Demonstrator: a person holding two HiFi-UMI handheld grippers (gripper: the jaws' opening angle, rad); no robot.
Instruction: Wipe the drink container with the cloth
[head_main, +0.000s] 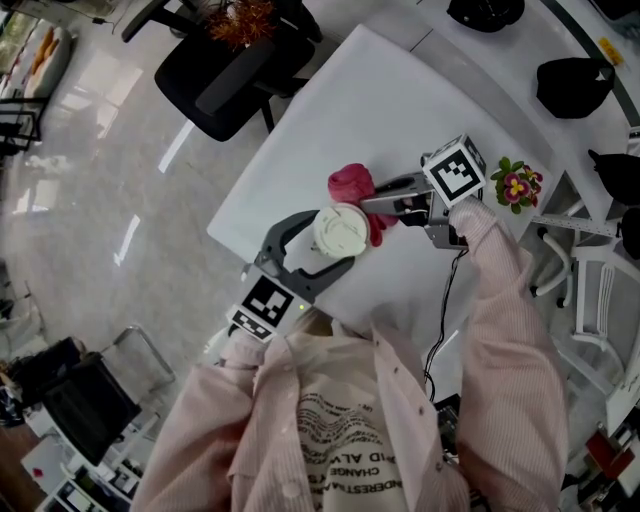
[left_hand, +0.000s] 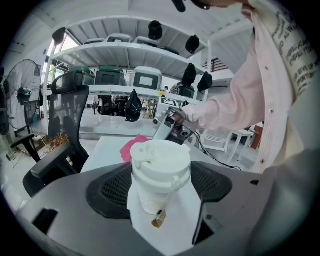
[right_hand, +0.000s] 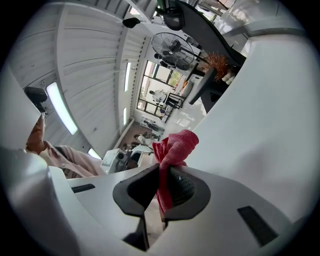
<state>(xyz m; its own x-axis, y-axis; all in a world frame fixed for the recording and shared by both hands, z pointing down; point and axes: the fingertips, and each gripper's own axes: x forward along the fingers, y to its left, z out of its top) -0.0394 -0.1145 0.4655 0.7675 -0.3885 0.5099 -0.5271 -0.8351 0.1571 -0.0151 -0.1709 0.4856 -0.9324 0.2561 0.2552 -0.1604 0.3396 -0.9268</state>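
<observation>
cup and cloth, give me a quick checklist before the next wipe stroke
1. Cup upright on the table, lid on: ok
2. Left gripper jaws closed against the cup's sides: ok
3. Right gripper pinching the red cloth: ok
4. Red cloth bunched out past the jaws, free to wipe with: ok
5. Red cloth actually touching the cup wall: cannot tell; the head view only shows it right beside the lid
</observation>
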